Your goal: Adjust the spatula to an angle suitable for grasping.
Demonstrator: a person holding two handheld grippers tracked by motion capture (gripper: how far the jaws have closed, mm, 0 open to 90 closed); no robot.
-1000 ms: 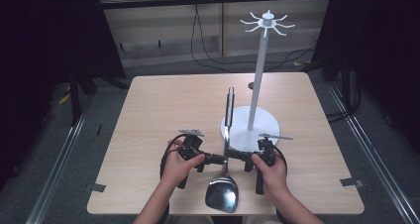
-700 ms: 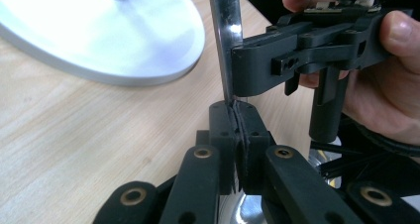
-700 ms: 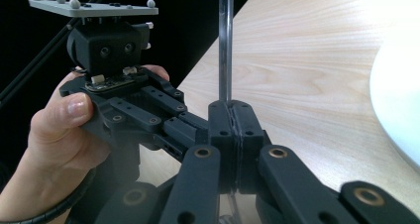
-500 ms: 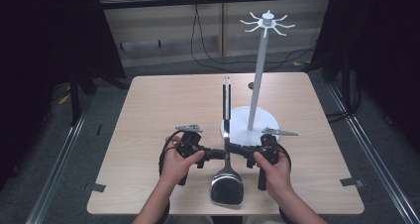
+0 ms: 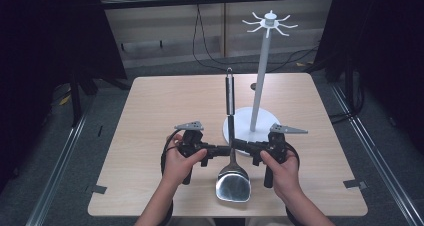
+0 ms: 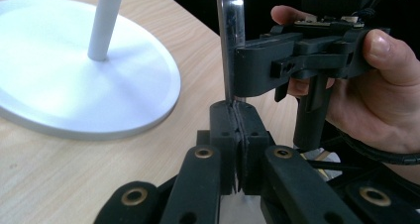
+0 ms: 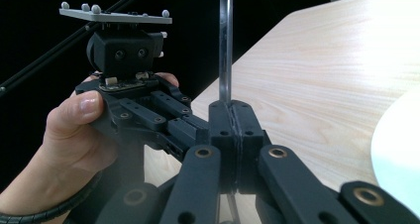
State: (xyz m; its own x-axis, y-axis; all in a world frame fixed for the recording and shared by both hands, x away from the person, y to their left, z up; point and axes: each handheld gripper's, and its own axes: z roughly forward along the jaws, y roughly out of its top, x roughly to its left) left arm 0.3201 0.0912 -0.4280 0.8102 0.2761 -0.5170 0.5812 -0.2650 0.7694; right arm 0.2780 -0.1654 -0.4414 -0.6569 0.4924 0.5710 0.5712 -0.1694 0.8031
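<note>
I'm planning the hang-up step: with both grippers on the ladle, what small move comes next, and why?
Probably raise the ladle further toward the rack. Left gripper and right gripper both clamp its thin stem, handle upright, but its hanging end sits well below the hooks.

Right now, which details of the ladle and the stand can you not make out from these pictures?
- Left gripper view: the ladle handle's upper end is cut off by the top edge; the left gripper jaws cover its bowl.
- Right gripper view: the right gripper jaws hide the part they clamp; the white stand base is cut by the right edge.
- High view: the hooks on the stand are too small to count reliably.
</note>
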